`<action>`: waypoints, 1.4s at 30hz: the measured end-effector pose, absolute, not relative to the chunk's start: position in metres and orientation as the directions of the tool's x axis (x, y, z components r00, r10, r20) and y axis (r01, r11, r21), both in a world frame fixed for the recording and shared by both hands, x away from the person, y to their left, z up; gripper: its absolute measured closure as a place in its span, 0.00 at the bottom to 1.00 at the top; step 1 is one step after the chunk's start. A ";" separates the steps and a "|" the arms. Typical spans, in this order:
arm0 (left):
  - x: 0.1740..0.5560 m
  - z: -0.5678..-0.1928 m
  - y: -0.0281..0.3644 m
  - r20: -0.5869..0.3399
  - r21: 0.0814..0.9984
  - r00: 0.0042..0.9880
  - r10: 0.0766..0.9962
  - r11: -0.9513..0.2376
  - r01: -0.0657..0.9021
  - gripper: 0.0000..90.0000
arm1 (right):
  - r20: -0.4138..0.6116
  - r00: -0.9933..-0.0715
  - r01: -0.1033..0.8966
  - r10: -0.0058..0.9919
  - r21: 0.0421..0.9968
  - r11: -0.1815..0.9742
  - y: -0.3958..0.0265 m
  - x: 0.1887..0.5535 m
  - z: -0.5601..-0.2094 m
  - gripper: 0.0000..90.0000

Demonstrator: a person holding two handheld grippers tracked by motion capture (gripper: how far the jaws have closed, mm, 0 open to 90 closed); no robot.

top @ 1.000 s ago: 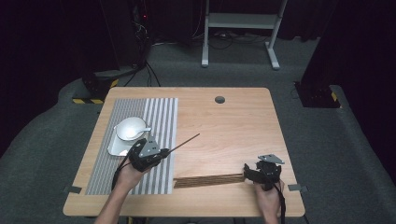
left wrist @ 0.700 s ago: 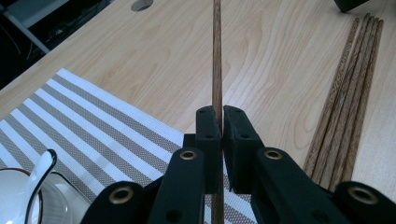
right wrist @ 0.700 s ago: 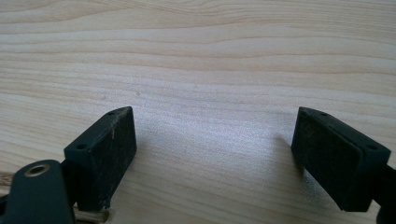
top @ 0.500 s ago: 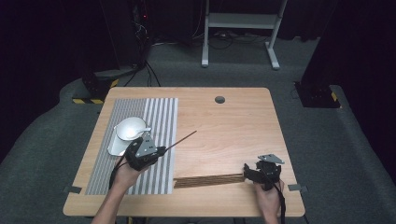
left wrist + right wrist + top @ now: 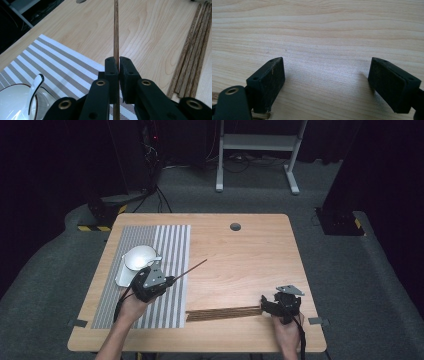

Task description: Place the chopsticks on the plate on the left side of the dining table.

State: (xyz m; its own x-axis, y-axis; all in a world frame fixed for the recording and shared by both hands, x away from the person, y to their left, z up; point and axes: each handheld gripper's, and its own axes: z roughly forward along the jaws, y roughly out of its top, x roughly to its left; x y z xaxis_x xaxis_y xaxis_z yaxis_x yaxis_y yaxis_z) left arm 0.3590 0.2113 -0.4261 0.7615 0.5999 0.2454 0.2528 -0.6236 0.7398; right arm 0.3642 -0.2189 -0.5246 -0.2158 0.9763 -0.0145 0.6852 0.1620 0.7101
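Since a second ago the left gripper (image 5: 169,281), clamped on one chopstick (image 5: 192,268), edges toward the table's left edge near the bowl (image 5: 137,259), while the right gripper (image 5: 264,306) rests wide open by the remaining bundle (image 5: 222,314) at the near edge.

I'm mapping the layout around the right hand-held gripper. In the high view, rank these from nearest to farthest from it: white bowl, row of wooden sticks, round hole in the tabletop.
From the right hand-held gripper, at the table's near right edge:
1. Row of wooden sticks, just to its left, its end at the jaws.
2. Round hole, toward the far edge.
3. White bowl, far left on the striped mat.
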 end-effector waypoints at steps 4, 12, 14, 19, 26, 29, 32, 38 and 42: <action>0.359 -0.426 0.216 0.253 0.731 0.756 0.603 -0.632 0.259 0.94 | -0.016 -0.216 0.685 0.976 0.710 0.163 -0.219 0.364 -0.525 0.15; 0.358 -0.428 0.218 0.254 0.726 0.751 0.609 -0.633 0.268 0.94 | -0.016 -0.218 0.685 0.976 0.710 0.164 -0.219 0.364 -0.525 0.15; 0.359 -0.428 0.219 0.251 0.725 0.748 0.614 -0.632 0.275 0.94 | -0.016 -0.218 0.684 0.976 0.710 0.165 -0.219 0.364 -0.525 0.15; 0.359 -0.426 0.224 0.253 0.727 0.740 0.623 -0.628 0.280 0.94 | -0.017 -0.219 0.685 0.976 0.710 0.166 -0.219 0.364 -0.525 0.15; 0.358 -0.425 0.230 0.254 0.730 0.729 0.636 -0.621 0.287 0.94 | -0.017 -0.219 0.684 0.976 0.710 0.166 -0.219 0.364 -0.525 0.15; 0.357 -0.424 0.232 0.259 0.728 0.724 0.639 -0.622 0.289 0.94 | -0.017 -0.219 0.684 0.976 0.710 0.166 -0.219 0.364 -0.525 0.15; 0.356 -0.423 0.235 0.260 0.729 0.721 0.643 -0.620 0.289 0.94 | -0.017 -0.219 0.684 0.975 0.710 0.166 -0.219 0.364 -0.525 0.15; 0.355 -0.426 0.239 0.260 0.720 0.717 0.647 -0.624 0.302 0.94 | -0.017 -0.219 0.684 0.975 0.710 0.167 -0.219 0.364 -0.525 0.15; 0.355 -0.429 0.242 0.256 0.717 0.711 0.655 -0.622 0.316 0.94 | -0.017 -0.220 0.684 0.975 0.710 0.166 -0.219 0.364 -0.525 0.15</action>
State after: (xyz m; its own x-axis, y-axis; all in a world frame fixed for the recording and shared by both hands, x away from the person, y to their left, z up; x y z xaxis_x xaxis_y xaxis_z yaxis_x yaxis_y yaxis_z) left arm 0.3549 0.2423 -0.4287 0.7107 0.6553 0.2558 0.3157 -0.6221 0.7165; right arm 0.3642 -0.2190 -0.5246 -0.2195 0.9755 -0.0172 0.6843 0.1665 0.7099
